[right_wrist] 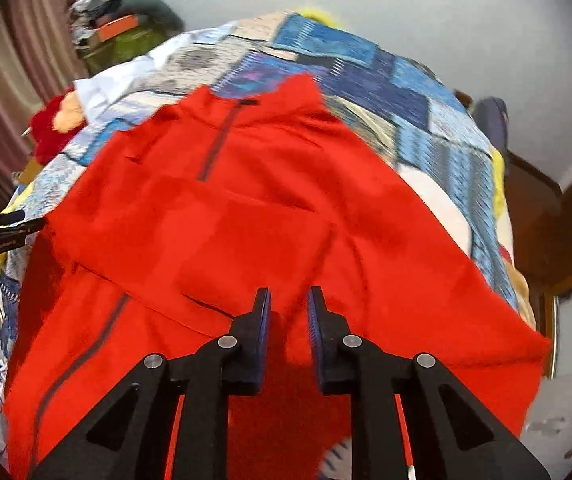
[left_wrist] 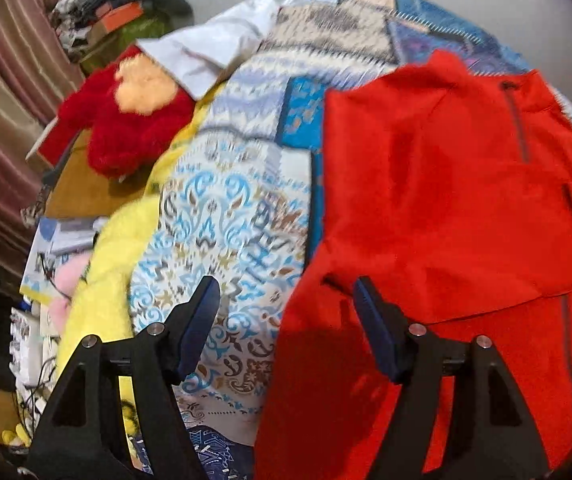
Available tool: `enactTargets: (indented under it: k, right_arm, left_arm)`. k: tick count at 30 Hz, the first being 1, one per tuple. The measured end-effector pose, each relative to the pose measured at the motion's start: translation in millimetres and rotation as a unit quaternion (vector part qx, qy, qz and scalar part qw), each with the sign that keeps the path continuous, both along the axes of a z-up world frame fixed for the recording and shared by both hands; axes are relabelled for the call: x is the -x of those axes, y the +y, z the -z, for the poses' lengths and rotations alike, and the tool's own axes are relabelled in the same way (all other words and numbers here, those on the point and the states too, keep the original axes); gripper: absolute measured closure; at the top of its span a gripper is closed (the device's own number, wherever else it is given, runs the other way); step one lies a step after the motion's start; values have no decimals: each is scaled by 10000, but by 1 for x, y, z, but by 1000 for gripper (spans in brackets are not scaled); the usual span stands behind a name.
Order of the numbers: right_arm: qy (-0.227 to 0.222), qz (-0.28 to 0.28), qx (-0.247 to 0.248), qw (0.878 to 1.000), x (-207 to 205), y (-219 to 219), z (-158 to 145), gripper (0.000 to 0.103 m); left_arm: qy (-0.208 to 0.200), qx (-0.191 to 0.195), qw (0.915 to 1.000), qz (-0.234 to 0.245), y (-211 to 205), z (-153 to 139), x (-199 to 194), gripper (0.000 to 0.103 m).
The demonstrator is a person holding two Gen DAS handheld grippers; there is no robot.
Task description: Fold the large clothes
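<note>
A red fleece jacket with a dark zip lies spread on the patterned bedspread, collar at the far end and one sleeve laid across its front. My left gripper hangs open above the jacket's left edge, one finger over the bedspread, the other over red cloth, nothing between them. In the right wrist view the jacket fills the middle. My right gripper is over its near part, jaws drawn close with red cloth pinched between the pads. The left gripper shows at that view's left edge.
A red plush toy and a white cloth lie at the bed's far left. A yellow blanket runs along the left edge, with boxes and cables below. Striped curtain at left; dark wooden frame at right.
</note>
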State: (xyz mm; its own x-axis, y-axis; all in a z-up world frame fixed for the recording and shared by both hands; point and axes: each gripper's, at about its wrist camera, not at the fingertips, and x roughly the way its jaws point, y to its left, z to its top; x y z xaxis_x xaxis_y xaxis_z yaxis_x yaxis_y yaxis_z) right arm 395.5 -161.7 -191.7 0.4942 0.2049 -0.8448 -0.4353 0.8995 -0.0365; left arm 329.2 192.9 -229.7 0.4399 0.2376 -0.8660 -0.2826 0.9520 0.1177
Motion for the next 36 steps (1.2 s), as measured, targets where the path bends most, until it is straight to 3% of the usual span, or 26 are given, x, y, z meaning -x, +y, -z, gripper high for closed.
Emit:
enactTargets:
  k: [5, 10, 13, 16, 19, 20, 21, 22, 26, 30, 36]
  right_arm:
    - [-141, -348, 314, 9988, -11, 54, 6, 88]
    - [232, -612, 730, 9952, -23, 99, 39, 88]
    - [426, -606, 1374, 9877, -31, 114, 71, 88]
    - [33, -545, 1805, 9821, -27, 111, 72, 88]
    - [-305, -329, 2359, 9707, -27, 95, 72, 75]
    - [-386, -221, 2384, 9702, -29, 83, 71, 52]
    - [-487, -109, 2389, 9698, -30, 74, 69, 21]
    - [-622, 23, 2407, 9686, -32, 63, 65, 13]
    - [-493, 442, 2099, 9755, -35, 15, 59, 11]
    - [-304, 1046, 1741, 9787, -39, -35, 53, 11]
    - [-336, 1949, 1583, 9674, -42, -107, 43, 13]
  left_arm:
    - [-164, 383, 9983, 410, -18, -6, -27, 25]
    - [223, 1075, 9924, 553, -29, 35, -73, 25]
    - [491, 865, 9940, 449, -34, 61, -88, 25]
    - [509, 567, 9958, 506, -38, 71, -91, 27]
    - [511, 375, 9965, 551, -43, 73, -89, 32]
    - [523, 312, 9965, 566, -44, 74, -88, 33]
    - [524, 300, 9965, 574, -44, 74, -87, 33]
    - [520, 300, 9965, 574, -44, 75, -87, 34]
    - [523, 313, 9972, 445, -38, 71, -80, 43]
    - [538, 422, 9974, 216, -26, 65, -73, 60]
    - [597, 448, 9971, 117, -23, 62, -70, 66]
